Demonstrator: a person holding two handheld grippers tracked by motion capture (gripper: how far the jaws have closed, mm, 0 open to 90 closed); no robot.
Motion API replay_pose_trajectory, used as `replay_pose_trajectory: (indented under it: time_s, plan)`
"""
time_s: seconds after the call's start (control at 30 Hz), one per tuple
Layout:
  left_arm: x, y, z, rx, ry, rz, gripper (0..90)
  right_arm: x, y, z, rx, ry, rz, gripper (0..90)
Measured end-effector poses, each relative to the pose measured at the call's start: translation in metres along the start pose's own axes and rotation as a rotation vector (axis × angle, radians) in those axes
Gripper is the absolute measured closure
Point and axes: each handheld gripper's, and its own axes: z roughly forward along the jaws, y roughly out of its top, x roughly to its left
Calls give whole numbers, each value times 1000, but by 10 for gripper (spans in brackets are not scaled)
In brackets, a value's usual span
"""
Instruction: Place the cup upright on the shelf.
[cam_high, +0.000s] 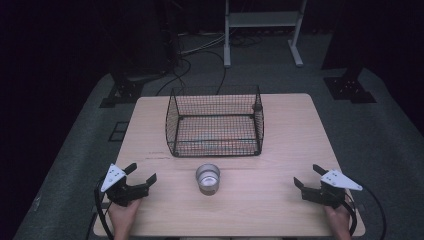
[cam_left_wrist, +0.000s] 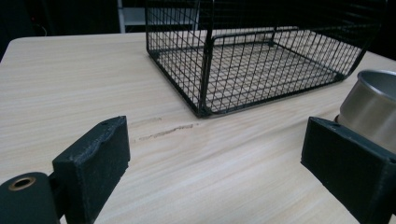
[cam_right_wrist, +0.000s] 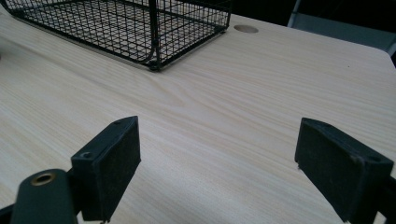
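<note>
A small shiny metal cup (cam_high: 207, 178) stands upright on the wooden table (cam_high: 290, 145), just in front of a black wire basket (cam_high: 216, 122) that holds nothing. My left gripper (cam_high: 141, 174) rests near the table's front left corner, open, with only bare wood between its jaws. The cup (cam_left_wrist: 373, 105) stands just beyond its right jaw, and the basket (cam_left_wrist: 261, 51) lies ahead of it. My right gripper (cam_high: 308, 176) sits open near the front right corner, well apart from the cup. In the right gripper view the basket (cam_right_wrist: 126, 23) is at the upper left.
A white metal frame (cam_high: 262, 25) and dark stand bases with cables sit on the grey floor beyond the table. A round cable hole (cam_right_wrist: 246, 29) is in the tabletop past the basket's corner. A faint scuff mark (cam_left_wrist: 168, 131) crosses the wood in front of the basket.
</note>
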Motion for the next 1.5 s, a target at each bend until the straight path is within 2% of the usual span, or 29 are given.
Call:
replay_pose_trajectory:
  time_s: [0.37,0.47,0.83,1.17,1.23,1.37,1.5]
  plan:
    - [-4,1,3,17,-10,18,69,0,0,0,-2,1,-1,135]
    - [-8,2,4,11,-20,31,69,0,0,0,-1,1,-2,136]
    - [-17,7,2,-22,-47,29,68,0,0,0,-1,-1,-2,136]
    - [-27,11,8,-8,-87,70,58,0,0,0,-1,0,-1,135]
    - [-31,12,10,4,-100,94,58,0,0,0,-1,0,-1,135]
    - [-37,13,13,10,-121,109,57,0,0,0,-1,0,-2,135]
    - [-39,14,14,-1,-147,101,43,0,0,0,-1,1,-2,135]
